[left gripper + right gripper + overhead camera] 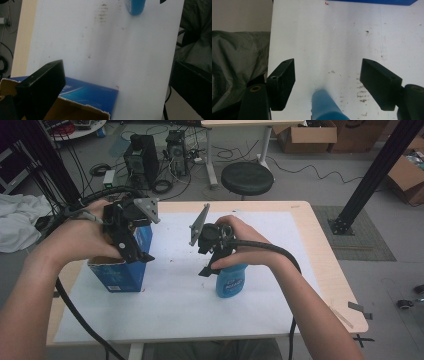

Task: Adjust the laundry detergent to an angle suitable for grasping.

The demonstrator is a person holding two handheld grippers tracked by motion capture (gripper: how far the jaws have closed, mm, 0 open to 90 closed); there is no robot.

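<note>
A blue cardboard box [120,277] with a torn open top stands on the left of the white sheet [175,305]. My left gripper [135,251] hovers at its top, jaws wide open. In the left gripper view [117,72], one jaw sits over the box [92,93] opening and the other stands off past the sheet's edge. A blue bottle [231,282] stands upright near the middle. My right gripper [217,265] hangs just above it. Seen from the right gripper [328,65], the bottle top [325,105] lies between the open jaws, touching neither pad.
The wooden table [325,270] ends close to the sheet on the right. Behind it are a black stool [247,177], computer towers [141,157], a slanted black frame post [370,180] and cardboard boxes [305,135]. A white cloth [15,220] lies off the table's left.
</note>
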